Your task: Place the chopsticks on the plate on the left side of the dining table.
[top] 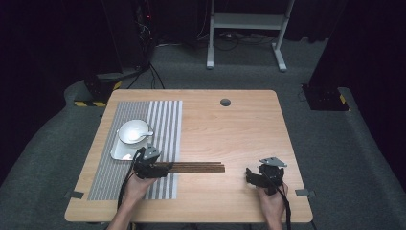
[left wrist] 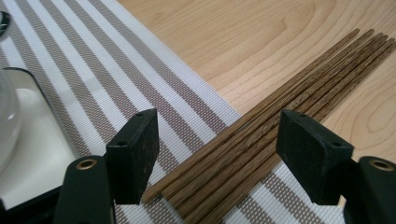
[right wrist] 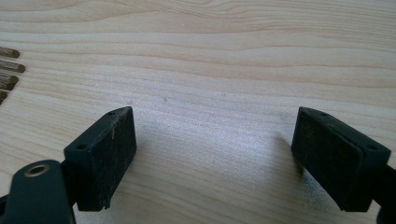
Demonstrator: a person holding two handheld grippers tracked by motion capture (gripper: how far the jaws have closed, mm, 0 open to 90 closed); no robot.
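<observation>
Far left we see a white bowl (top: 133, 131) on a square plate (top: 119, 152), both on the striped placemat (top: 110, 177). Our left hand-held gripper (left wrist: 217, 154) stands wide open over the chopsticks (left wrist: 289, 100), pads not touching them; their ends cross the mat's right edge. Bare desk (top: 239, 124) follows. Our right hand-held gripper (right wrist: 215, 158) stands open and empty near the desk's right edge.

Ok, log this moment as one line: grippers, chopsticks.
left gripper: open, straddling chopsticks | right gripper: open over bare table | chopsticks: bundled, partly on striped mat
</observation>
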